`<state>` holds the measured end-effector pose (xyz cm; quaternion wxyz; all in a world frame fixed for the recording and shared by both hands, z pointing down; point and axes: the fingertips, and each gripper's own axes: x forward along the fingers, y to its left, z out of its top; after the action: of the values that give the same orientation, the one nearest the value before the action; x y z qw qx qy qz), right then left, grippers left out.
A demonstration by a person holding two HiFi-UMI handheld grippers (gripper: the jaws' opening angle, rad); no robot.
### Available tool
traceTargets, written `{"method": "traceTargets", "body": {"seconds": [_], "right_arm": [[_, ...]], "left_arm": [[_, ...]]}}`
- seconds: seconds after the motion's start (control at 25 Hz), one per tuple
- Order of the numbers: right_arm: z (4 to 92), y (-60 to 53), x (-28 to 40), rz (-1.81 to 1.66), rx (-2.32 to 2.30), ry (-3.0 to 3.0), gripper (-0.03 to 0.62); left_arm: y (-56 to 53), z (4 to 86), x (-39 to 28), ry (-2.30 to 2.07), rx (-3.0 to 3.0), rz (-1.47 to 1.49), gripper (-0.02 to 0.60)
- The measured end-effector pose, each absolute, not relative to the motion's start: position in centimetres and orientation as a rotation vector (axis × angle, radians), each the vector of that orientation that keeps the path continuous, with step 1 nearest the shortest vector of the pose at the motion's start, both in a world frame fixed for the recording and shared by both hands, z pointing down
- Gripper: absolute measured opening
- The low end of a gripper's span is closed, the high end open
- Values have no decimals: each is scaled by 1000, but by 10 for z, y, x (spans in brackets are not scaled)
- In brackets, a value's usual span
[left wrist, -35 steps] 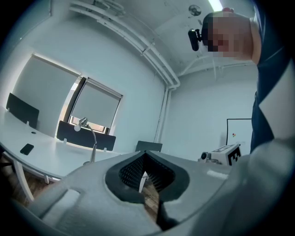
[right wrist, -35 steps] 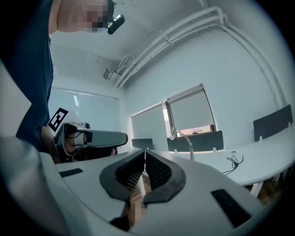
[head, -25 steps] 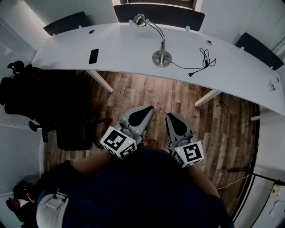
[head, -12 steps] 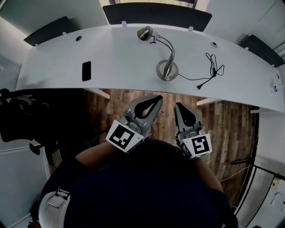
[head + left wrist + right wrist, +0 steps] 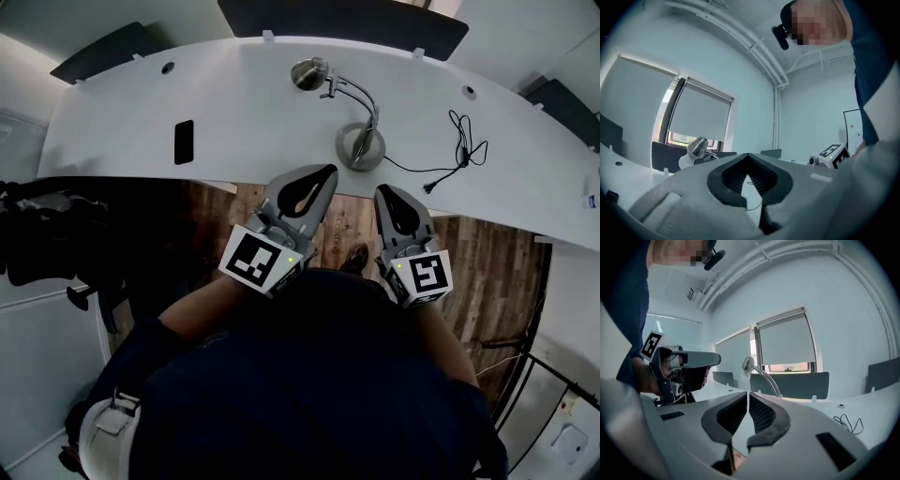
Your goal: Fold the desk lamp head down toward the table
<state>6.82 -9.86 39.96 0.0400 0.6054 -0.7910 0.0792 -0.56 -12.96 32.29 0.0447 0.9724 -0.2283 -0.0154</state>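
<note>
The desk lamp (image 5: 356,148) stands on the white curved desk (image 5: 253,122), its round base close to the desk's near edge and apart from both grippers. From the base the thin gooseneck rises, then arches away from the person and to the left, so the lamp's long axis runs from the near right to the far left across the desk. The metal lamp head (image 5: 307,73) sits at the far end of that arch, raised off the desk top; in the gripper views its wide mouth faces down and to the left. The lamp's black cable (image 5: 459,145) lies in loose loops to the right of the base, and a dark phone (image 5: 184,142) lies flat well to the left. The left gripper (image 5: 325,176) and the right gripper (image 5: 383,190) are held side by side at the desk's near edge, both aimed at the lamp, with the base just beyond and between their tips. Each pair of jaws is drawn together tip to tip, with nothing between them. Wooden floor (image 5: 487,272) shows under the desk.
</note>
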Motion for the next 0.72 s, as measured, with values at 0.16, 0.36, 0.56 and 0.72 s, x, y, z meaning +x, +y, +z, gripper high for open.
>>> {"method": "traceTargets", "body": {"seconds": [0.16, 0.36, 0.56, 0.72], "right_arm": [[408, -117, 85, 283, 1823, -2437, 12], [423, -138, 99, 300, 1758, -2447, 12], [445, -156, 114, 319, 1736, -2424, 15], [465, -169, 118, 326, 1708, -2405, 45]], "left_arm": [[-154, 323, 0, -833, 2979, 5, 0], [-179, 324, 7, -944, 2979, 44, 0], [-197, 330, 14, -1026, 2992, 114, 0], [-207, 329, 17, -1077, 3019, 159, 6]]}}
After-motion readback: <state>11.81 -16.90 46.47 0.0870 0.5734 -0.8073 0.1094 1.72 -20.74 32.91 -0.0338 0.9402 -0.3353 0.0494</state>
